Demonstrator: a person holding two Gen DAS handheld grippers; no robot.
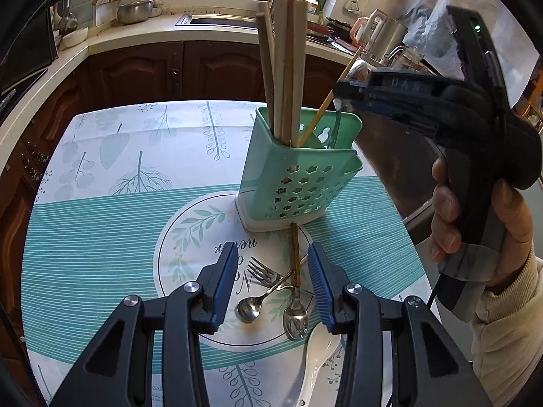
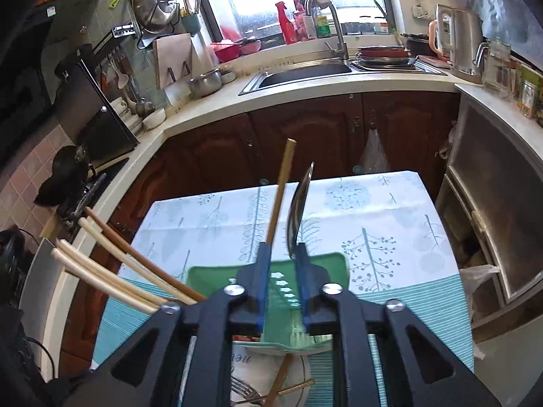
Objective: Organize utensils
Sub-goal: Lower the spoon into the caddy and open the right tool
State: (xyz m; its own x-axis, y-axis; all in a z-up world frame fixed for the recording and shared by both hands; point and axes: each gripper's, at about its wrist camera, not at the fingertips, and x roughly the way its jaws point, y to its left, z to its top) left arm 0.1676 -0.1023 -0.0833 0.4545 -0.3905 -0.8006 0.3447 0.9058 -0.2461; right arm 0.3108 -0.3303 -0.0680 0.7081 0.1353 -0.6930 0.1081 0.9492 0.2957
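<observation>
The right gripper [image 2: 283, 264] pinches a metal spoon [image 2: 299, 210] bowl-up above the green utensil holder [image 1: 298, 169] to drop it handle-first, while the left gripper [image 1: 273, 285] waits wide apart, with loose spoons [image 1: 295, 315] and a fork [image 1: 264, 273] between its fingers.

Left wrist view sits low and close over the table [image 1: 101, 224], facing the green holder [image 1: 298, 173] and kitchen counter [image 1: 142, 34]. Right wrist view looks down from right above the holder [image 2: 336, 264], same direction. Both share holder, tablecloth, sink counter.
</observation>
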